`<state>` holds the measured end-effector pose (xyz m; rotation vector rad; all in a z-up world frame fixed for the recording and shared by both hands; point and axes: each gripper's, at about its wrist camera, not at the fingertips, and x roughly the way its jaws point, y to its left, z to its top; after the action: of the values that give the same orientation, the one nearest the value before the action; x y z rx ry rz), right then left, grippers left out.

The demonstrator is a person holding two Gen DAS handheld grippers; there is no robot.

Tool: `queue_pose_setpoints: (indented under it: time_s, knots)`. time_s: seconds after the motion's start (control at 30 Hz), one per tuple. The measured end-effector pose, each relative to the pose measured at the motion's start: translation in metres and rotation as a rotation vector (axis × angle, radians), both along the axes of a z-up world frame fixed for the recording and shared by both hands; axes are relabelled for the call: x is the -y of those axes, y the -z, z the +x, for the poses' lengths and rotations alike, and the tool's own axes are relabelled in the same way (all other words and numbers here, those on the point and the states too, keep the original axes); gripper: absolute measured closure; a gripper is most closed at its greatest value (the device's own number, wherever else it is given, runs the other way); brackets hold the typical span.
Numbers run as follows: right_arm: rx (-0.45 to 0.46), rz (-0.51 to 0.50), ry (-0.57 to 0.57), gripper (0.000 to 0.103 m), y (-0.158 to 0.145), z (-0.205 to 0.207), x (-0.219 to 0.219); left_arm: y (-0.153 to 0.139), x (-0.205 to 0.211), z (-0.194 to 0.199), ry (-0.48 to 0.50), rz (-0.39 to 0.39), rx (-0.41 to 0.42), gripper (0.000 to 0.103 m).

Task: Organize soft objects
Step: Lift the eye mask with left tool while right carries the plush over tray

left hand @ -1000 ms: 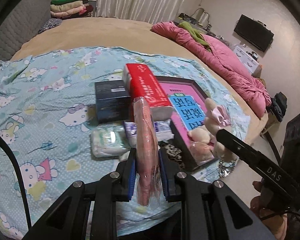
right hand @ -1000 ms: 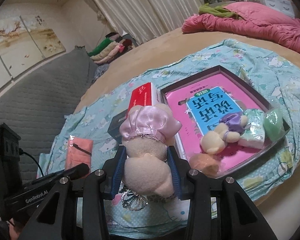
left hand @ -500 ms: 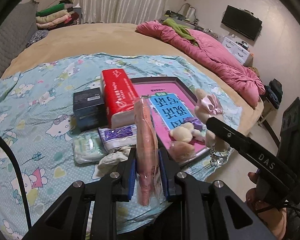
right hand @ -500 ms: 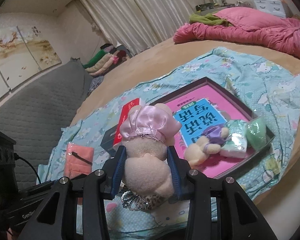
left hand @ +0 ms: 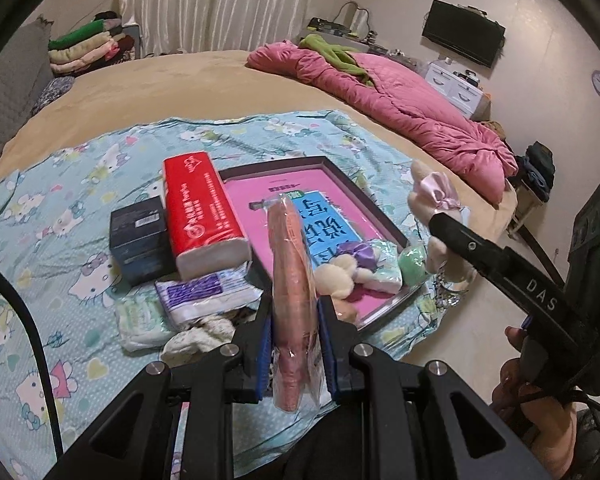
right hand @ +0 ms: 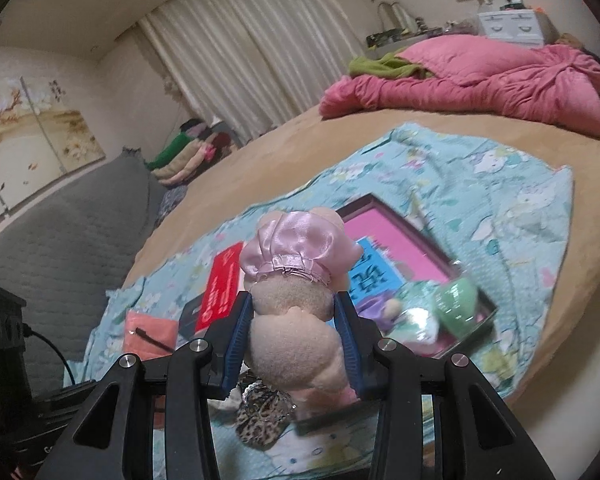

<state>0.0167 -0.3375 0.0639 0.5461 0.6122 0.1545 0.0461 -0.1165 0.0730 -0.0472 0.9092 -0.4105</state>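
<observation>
My left gripper (left hand: 294, 320) is shut on a flat salmon-pink packet in clear wrap (left hand: 290, 280), held upright above the bed's near edge. My right gripper (right hand: 292, 316) is shut on a beige plush doll with a pink satin bonnet (right hand: 292, 276), lifted above the tray; it also shows in the left wrist view (left hand: 432, 200). The dark-rimmed tray (left hand: 384, 220) holds a pink book, a small plush with a purple bow (left hand: 340, 272), a green ball (left hand: 414, 260) and a wrapped pack (left hand: 384, 276).
A red tissue pack (left hand: 200, 208), a black box (left hand: 140, 240), purple and pale tissue packs (left hand: 204, 296) and a crumpled cloth (left hand: 200, 336) lie left of the tray on the Hello Kitty sheet (left hand: 60, 200). A pink quilt (left hand: 400, 96) lies far right.
Both grippers have pulled back and risen from the tray, each keeping its object. The view of the bed has widened and the right view has tilted.
</observation>
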Motion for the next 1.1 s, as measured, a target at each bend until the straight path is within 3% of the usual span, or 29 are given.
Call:
queue_pose_setpoints:
  time_s: [0.43,1.1]
  knots:
    - [0.002,0.022,0.099,0.060,0.008,-0.002,0.043,0.008,0.042,0.025,0.058,0.016,-0.014,0.081]
    - [-0.038,0.050,0.086,0.060,0.034,0.011,0.047,0.058,0.071,0.073,0.095,-0.008,-0.141,0.081]
